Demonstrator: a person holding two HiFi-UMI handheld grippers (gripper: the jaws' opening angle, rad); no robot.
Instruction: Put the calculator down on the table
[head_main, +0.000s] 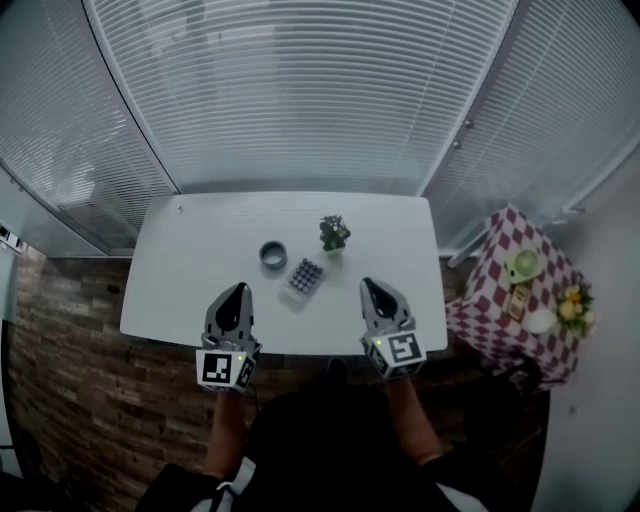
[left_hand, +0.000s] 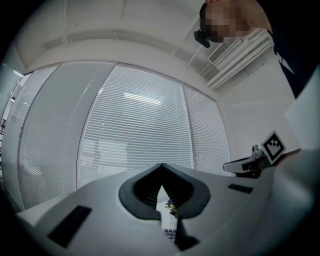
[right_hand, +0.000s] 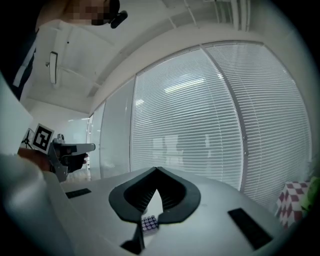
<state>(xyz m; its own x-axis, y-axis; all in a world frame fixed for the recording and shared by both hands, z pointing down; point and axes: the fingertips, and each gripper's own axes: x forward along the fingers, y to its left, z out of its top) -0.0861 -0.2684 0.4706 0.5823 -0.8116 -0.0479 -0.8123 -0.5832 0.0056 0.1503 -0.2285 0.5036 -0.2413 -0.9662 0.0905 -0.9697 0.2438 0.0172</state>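
- Already, from the head view, the calculator (head_main: 304, 276) lies flat on the white bench (head_main: 200, 260), near the middle. A grey ring (head_main: 273, 254) sits just beside it on the left and a small potted plant (head_main: 334, 233) just behind it.
- Both claws hang at the bench's near edge, well apart from the calculator. The left claw (head_main: 237, 289) and right claw (head_main: 368, 284) each taper to a closed point with nothing held. To my eye the putting-down is done, or not in hand now.
- A side table (head_main: 500, 300) with a checked cloth stands off to the right.
- From the left gripper view, the left claw (left_hand: 161, 170) has its jaws together and empty. Through the slit below the tips I see the plant (left_hand: 171, 205) and a strip of calculator (left_hand: 171, 232) keys beyond. The right claw (left_hand: 250, 165) shows level at the right.
- From the right gripper view, the right claw (right_hand: 156, 172) is likewise closed on nothing. The calculator (right_hand: 149, 223) shows through the gap, out ahead on the bench, and the left claw (right_hand: 65, 149) shows at the left.
- Handling, as I judge it: a light, stiff, flat slab whose smooth casing is likely to slide under a loose pinch.
- It lies low, so there is little edge to bite. I would take it across the narrow width by the two long sides, clear of the keys, which give under pressure.
- The ring and plant crowd it, so a claw should come from the near side.
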